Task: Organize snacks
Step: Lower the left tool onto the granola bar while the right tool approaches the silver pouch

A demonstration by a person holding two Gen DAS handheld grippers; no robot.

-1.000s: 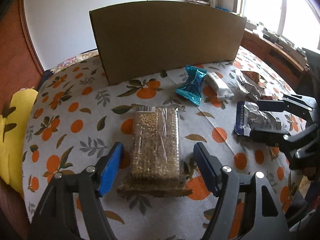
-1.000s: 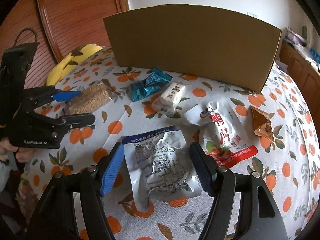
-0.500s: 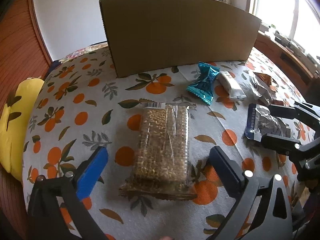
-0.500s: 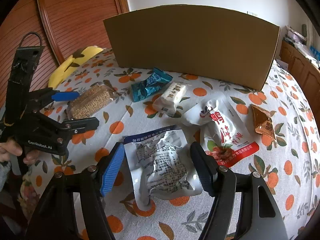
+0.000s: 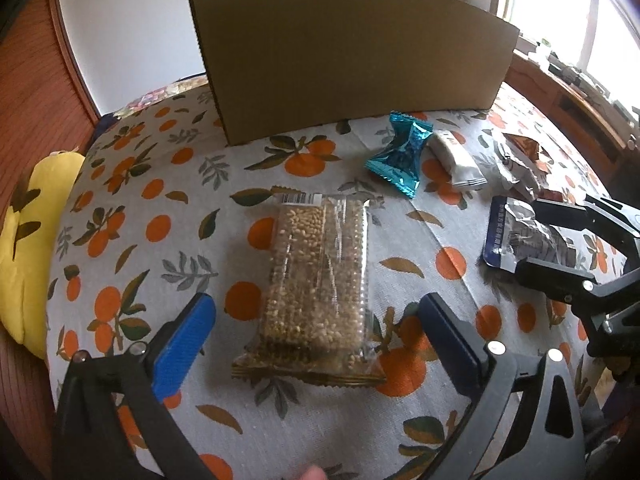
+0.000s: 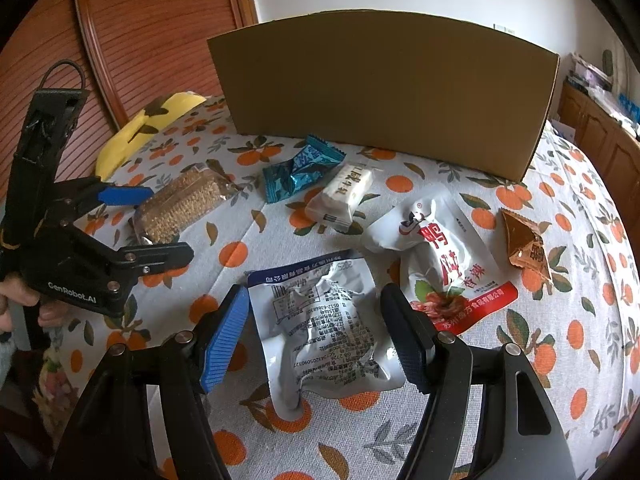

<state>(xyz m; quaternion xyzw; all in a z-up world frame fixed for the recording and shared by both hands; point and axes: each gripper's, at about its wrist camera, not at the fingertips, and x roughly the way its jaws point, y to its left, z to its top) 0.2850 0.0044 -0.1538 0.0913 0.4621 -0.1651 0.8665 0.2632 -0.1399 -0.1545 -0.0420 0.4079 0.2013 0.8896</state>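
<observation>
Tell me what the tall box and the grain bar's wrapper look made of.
The box looks like plain brown corrugated cardboard, matte; fluting seems to show along its left edge. The grain bar wrapper looks like clear glossy plastic film: the grains show through it, and its ends are crimped.

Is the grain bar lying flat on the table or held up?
Flat: the grain bar rests on the tablecloth, left gripper fingers apart from it.

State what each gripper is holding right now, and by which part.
Nothing is held. The left gripper has just been opening and straddles the grain bar; the right gripper straddles the silver pouch, pads apart from it.
</observation>
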